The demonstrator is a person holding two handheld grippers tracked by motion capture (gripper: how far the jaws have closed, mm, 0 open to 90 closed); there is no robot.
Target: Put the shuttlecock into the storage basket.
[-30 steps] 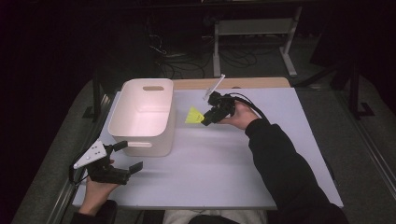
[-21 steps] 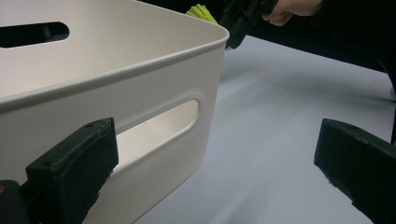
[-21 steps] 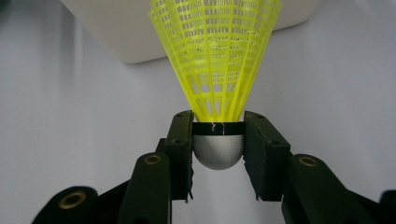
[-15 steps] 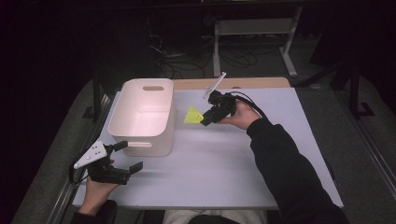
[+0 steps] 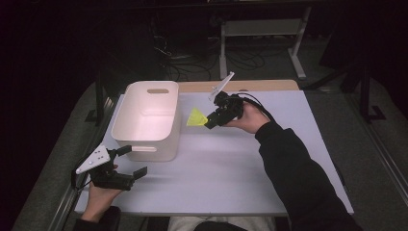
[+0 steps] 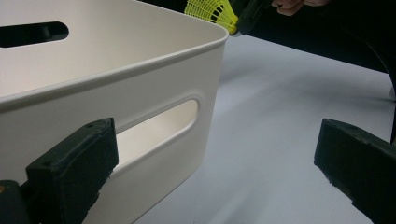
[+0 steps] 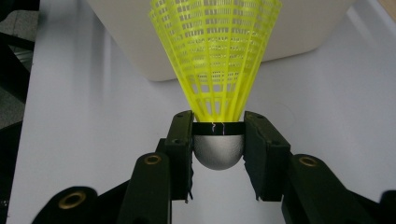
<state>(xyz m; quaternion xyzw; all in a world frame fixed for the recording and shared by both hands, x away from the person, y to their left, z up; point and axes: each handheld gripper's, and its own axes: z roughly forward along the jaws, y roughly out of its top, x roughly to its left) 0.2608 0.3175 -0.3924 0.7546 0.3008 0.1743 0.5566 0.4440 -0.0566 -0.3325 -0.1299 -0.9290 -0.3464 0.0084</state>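
1. A yellow plastic shuttlecock (image 7: 215, 56) is clamped by its rounded grey cork base between the two black jaws of your right hand-held gripper (image 7: 218, 148). The jaws are closed partway and press on both sides of the base.

2. The shuttlecock's long axis runs straight out along the jaws. Its flared mesh skirt points away from your hand toward the white bin (image 5: 148, 118), and the cork points back at you. In the high view the shuttlecock (image 5: 196, 118) is just beside the bin's right wall and above the table (image 5: 231, 178), with its skirt nearest the bin.

3. No brand, label or writing can be read on the shuttlecock, the bin or the hand-held grippers.

4. The bin is open-topped, with a slot handle in each end wall. It stands on the left part of the table, its near end facing your left hand.

5. Your left hand-held gripper (image 5: 126, 162) sits at the table's near left corner, just before the bin's near end. Its jaws stand wide apart with nothing between them; one jaw is close to the bin's handle slot.

6. The table's middle and right are bare, giving open room to the right of the bin. Its far edge lies just behind your right hand.
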